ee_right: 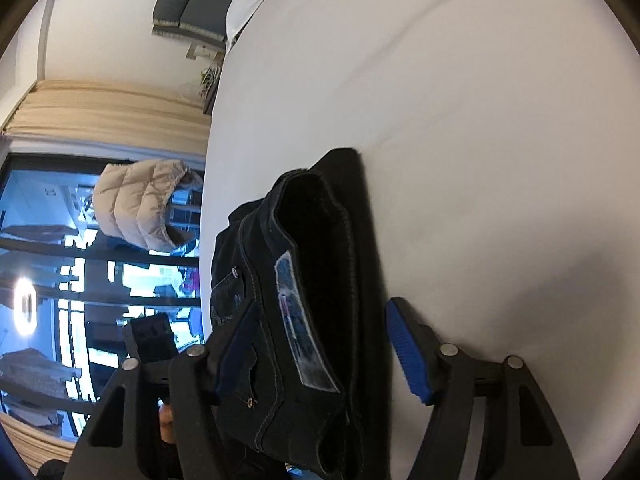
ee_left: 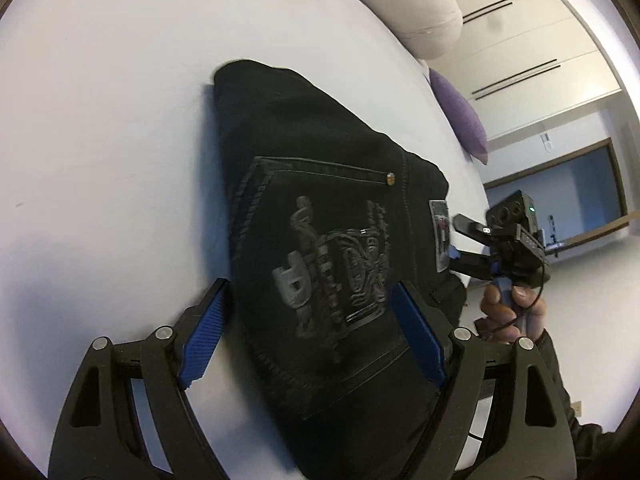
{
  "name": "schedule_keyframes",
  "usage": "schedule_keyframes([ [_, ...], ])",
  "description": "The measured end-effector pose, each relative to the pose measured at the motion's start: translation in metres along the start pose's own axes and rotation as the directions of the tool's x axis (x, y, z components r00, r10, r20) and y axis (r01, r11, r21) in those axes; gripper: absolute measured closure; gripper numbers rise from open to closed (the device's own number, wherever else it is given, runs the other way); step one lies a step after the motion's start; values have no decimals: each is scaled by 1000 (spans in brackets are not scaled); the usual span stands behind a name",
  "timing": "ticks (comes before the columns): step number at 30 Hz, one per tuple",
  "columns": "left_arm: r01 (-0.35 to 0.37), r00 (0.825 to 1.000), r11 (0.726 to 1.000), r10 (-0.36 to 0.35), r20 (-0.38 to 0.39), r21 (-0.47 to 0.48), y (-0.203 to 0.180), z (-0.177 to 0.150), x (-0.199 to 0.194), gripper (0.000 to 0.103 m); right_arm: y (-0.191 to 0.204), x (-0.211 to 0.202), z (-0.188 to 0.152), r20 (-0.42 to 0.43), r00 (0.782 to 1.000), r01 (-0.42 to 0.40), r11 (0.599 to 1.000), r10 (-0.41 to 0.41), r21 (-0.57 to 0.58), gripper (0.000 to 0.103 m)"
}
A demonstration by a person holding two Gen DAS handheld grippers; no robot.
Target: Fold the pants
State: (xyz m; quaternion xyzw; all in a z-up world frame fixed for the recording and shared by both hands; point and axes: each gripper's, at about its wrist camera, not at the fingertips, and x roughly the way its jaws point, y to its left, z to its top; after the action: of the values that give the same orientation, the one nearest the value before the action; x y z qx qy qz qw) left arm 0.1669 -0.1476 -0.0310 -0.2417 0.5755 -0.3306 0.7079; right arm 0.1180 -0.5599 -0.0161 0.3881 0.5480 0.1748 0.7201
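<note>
- The bed (ee_left: 100, 100) is the biggest thing here, a white sheet spreading under everything; a pale bolster (ee_left: 416, 8) and a purple cushion (ee_left: 460, 120) lie at its far edge; wardrobe doors stand beyond, and my right view shows a window with a puffy beige jacket (ee_right: 140, 204) hanging by it.
- The pants (ee_left: 320, 216) lie on the sheet as a compact black bundle, back pocket with raised lettering on top, waistband and its patch (ee_right: 296, 320) toward my right side; I judge the folding nearly finished, with perhaps a last squaring or pressing flat left, since the waist end gapes open and stands up a little.
- My left gripper (ee_left: 308, 320) has its jaws spread wide, straddling the bundle, one blue pad on each side; whether the pads touch the cloth I cannot tell.
- My right gripper (ee_right: 320, 352) also stands wide at the waistband end; its left pad is against or behind the denim, its right pad over bare sheet, apart from the cloth.
- Hidden: the layers beneath and the near end of the bundle, cut off between my fingers; the pocket lettering is too blurred to read.
</note>
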Motion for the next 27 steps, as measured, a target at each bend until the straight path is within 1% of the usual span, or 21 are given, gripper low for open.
schedule_keyframes([
  [2,9,1000,1000,-9,-24,0,-1,1,2,24,2,8,3,-18,1000,11,1000,-11,-6,44],
  [4,11,999,1000,-10,-44,9,-3,5,6,24,4,14,4,-27,1000,14,1000,-14,-15,52],
  [5,7,999,1000,-6,-51,14,-5,6,8,26,5,17,4,-31,999,30,999,-31,-18,60],
  [7,-11,998,1000,12,-55,22,-7,8,6,38,5,19,2,-29,998,52,998,-53,-24,68],
  [8,-30,998,999,31,-54,33,-8,8,4,49,8,18,0,-21,997,67,997,-68,-36,70],
  [9,-47,998,998,49,-51,43,-9,8,4,56,12,17,-2,-12,996,87,995,-88,-52,73],
  [10,-49,998,998,51,-47,44,-9,8,3,58,16,16,-4,-2,994,105,992,-105,-68,75],
  [12,-42,998,999,43,-34,32,-6,8,1,69,26,15,-8,24,988,152,983,-150,-100,77],
  [13,-35,999,999,36,-31,27,-5,9,-1,71,32,15,-10,34,985,171,979,-168,-112,79],
  [15,-23,1000,999,23,-14,25,-7,11,-7,78,46,15,-13,55,977,210,967,-204,-144,81],
  [17,-17,1000,999,17,0,40,-13,14,-16,81,63,13,-13,70,975,219,960,-210,-173,81],
  [19,-20,1000,998,19,15,66,-20,19,-28,82,83,11,-13,81,975,218,952,-206,-213,82],
  [22,-54,997,993,49,57,103,-25,31,-52,82,115,17,-6,89,978,203,943,-186,-265,82],
  [24,-75,993,991,65,96,109,-20,40,-72,82,134,27,4,89,983,181,939,-162,-291,82],
  [27,-114,986,988,99,134,105,-9,46,-89,82,154,51,22,79,989,146,941,-127,-306,82],
])
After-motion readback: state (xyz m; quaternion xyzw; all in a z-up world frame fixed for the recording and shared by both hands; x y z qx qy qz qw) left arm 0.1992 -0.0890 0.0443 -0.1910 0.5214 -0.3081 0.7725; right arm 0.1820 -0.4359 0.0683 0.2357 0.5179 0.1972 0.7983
